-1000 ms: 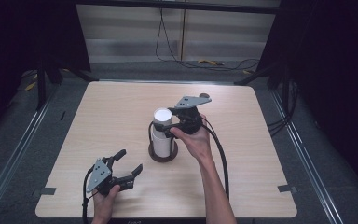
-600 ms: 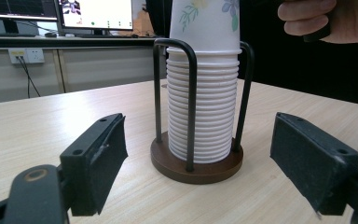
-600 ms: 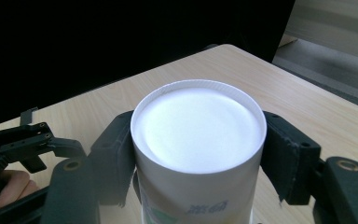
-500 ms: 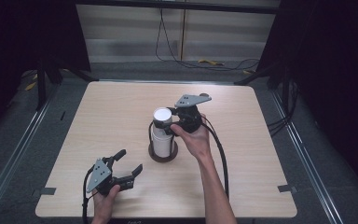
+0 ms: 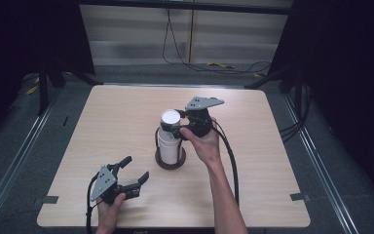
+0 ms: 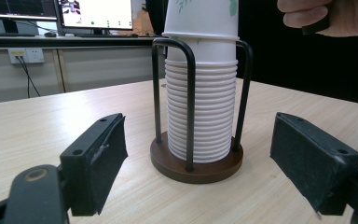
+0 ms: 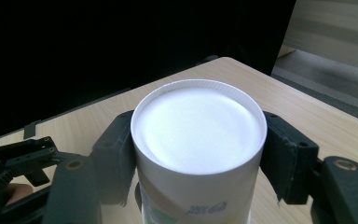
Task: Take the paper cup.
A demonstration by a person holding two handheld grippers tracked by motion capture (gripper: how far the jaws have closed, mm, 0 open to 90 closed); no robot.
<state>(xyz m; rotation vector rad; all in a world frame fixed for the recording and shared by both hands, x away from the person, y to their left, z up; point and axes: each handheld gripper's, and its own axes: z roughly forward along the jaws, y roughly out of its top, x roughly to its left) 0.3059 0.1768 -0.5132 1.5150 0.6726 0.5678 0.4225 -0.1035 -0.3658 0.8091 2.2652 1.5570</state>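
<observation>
One gripper [image 7: 198, 158] around top cup [image 7: 198, 128].

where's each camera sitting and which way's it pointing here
High view: above the person's side, looking forward and down on the table; both forearms, left gripper, right gripper.
Left gripper view: low over the table, looking level between open jaws at the cup stack in its holder.
Right gripper view: beside the stack top, looking down at the top cup, jaws just closed on it.
All three share the cup stack.
</observation>
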